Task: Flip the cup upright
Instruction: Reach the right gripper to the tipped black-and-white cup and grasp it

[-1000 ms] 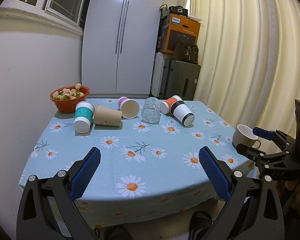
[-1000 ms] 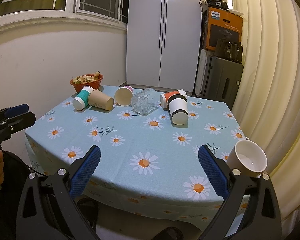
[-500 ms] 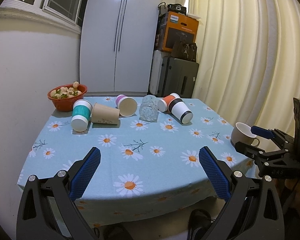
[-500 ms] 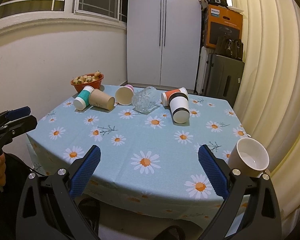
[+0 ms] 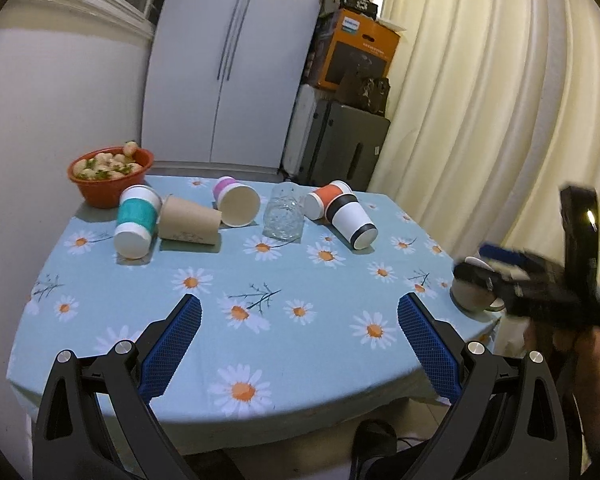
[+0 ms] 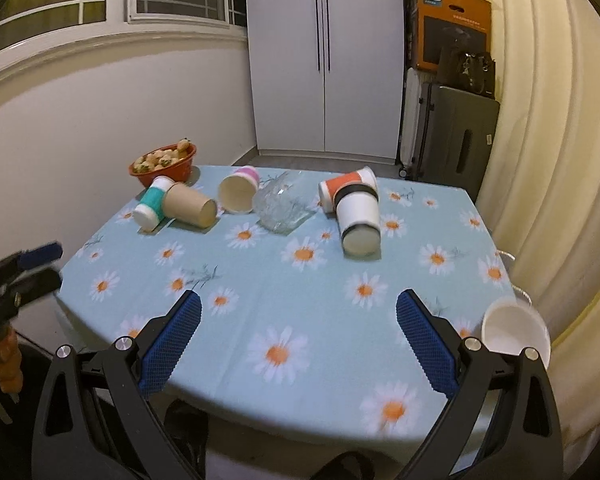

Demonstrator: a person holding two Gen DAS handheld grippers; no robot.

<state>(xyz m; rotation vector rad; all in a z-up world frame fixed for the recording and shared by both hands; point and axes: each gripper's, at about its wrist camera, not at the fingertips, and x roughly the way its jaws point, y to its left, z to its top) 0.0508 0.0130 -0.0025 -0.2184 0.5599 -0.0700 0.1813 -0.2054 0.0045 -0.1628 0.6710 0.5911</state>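
Several paper cups lie on their sides at the far part of the daisy tablecloth: a teal one (image 5: 134, 222), a brown one (image 5: 190, 221), a pink one (image 5: 236, 201), an orange one (image 5: 326, 199) and a black-banded white one (image 5: 352, 220). A clear glass (image 5: 283, 216) lies among them. A white mug (image 6: 514, 330) stands upright at the near right edge. My left gripper (image 5: 298, 344) is open and empty over the near edge. My right gripper (image 6: 298, 344) is open and empty, just left of the mug.
An orange bowl of fruit (image 5: 110, 174) stands at the far left corner of the table (image 5: 260, 352). White cupboard, suitcases and a box stand behind. A cream curtain (image 6: 560, 160) hangs close along the right side. The wall is on the left.
Both grippers have moved forward over the table's near edge. The right gripper has come up beside the mug. The cups have not moved.
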